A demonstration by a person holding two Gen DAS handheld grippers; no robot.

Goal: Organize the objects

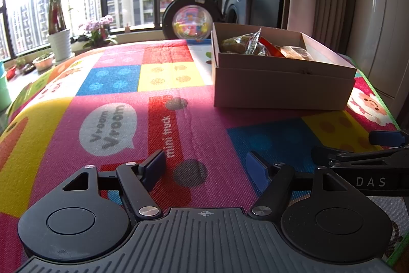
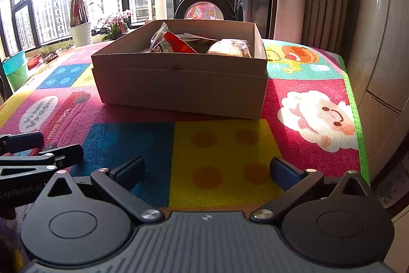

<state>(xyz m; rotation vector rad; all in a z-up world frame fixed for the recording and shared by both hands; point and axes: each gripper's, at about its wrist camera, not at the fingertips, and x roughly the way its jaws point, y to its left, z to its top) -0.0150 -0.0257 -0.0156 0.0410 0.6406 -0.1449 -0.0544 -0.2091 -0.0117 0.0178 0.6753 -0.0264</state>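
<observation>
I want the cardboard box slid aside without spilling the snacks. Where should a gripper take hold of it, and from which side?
Probably the near wall's top rim of the box, approached from above and in front with the right gripper: one finger inside, one outside. The wall is thin, upright and faces it squarely; the box looks too wide to span, and the snacks sit further back.

"Vroom Vroom" and "mini truck" on play mat [image 1: 179,83], "DAS" on right gripper [image 1: 363,152]

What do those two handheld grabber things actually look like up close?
Both match: the left gripper and right gripper have matte black linkage arms with silver pivot screws, round black discs either side, a ribbed grey body, and blue pads on the jaws. Seen from the left camera, the right gripper's side reads "DAS" in white letters.
</observation>
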